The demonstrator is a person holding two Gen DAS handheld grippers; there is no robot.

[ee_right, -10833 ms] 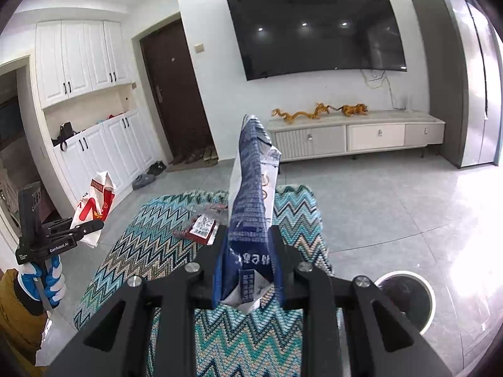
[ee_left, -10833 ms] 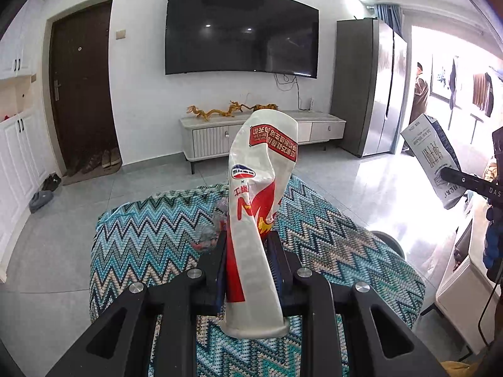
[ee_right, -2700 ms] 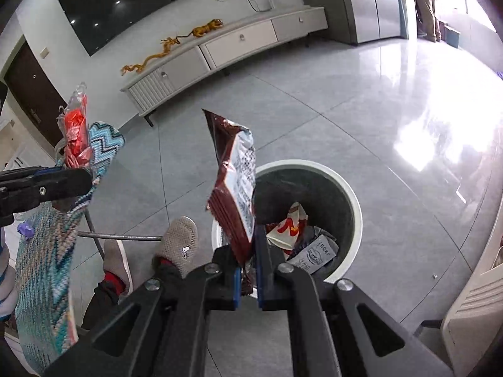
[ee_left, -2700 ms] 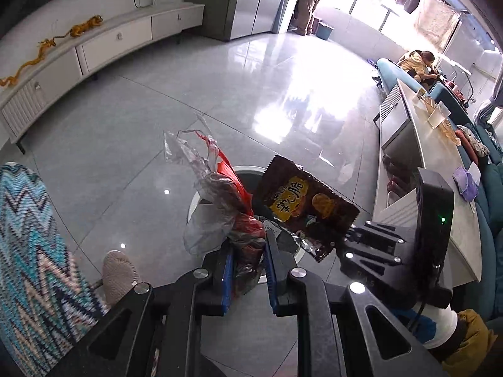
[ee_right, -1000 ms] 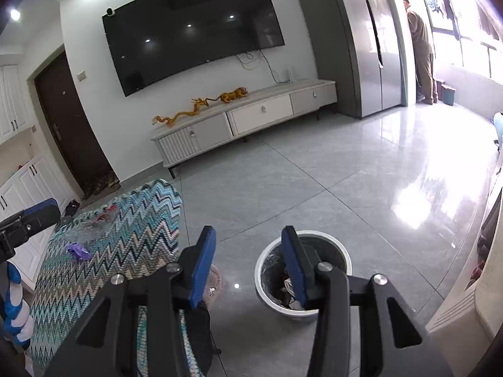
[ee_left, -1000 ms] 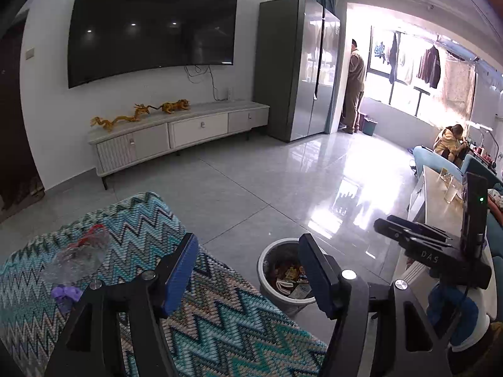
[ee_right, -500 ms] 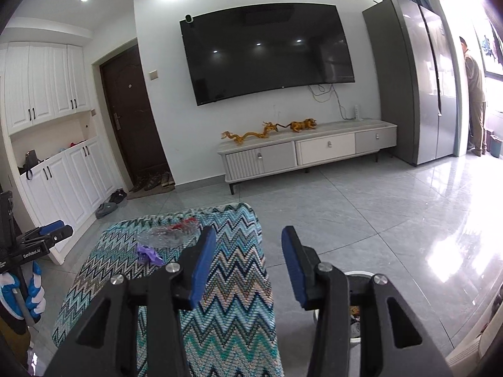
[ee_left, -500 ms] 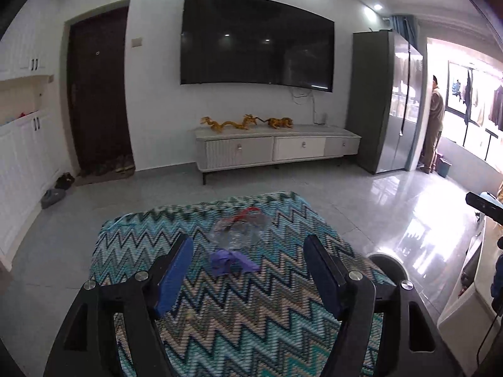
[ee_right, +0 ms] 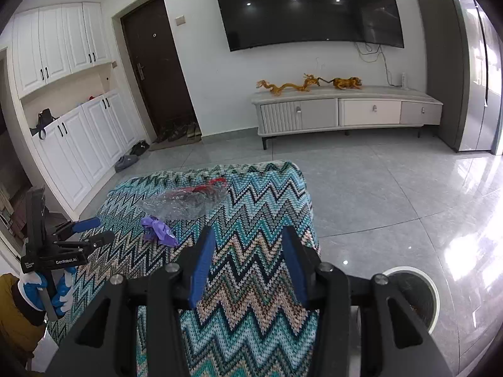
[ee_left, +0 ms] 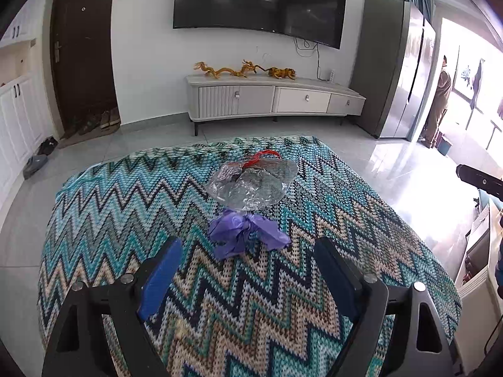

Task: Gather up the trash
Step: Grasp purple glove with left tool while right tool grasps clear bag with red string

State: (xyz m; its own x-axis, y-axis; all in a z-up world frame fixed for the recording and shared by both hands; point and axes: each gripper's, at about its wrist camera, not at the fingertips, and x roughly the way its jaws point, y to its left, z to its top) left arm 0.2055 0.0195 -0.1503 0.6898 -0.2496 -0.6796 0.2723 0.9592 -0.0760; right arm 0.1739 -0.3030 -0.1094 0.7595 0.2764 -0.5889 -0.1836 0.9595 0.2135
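Surface (ee_left: 361,220): draped in a zigzag-knit cloth of teal, cream and brown, bearing the two pieces of trash visible in these views. Bin (ee_right: 435,289): round, white-rimmed, on the tiled floor just beside the surface's right edge in the right wrist view; something lies inside but is too dark to identify. Clear plastic bag (ee_left: 251,182): crumpled, with a red strip at its far end, lying flat toward the far middle of the surface. Purple glove (ee_left: 242,232): wadded, thin material, touching or just short of the bag's near edge, nearest to the left tool. Left tool (ee_left: 248,270): jaws spread wide, empty, poised above the cloth with the purple glove directly ahead between the fingers' line. Right tool (ee_right: 248,260): jaws likewise wide apart, empty, hovering over the right side of the surface, both pieces off to its left. Status, as judged: two items remain to be collected and carried to the bin; neither is yet gripped.
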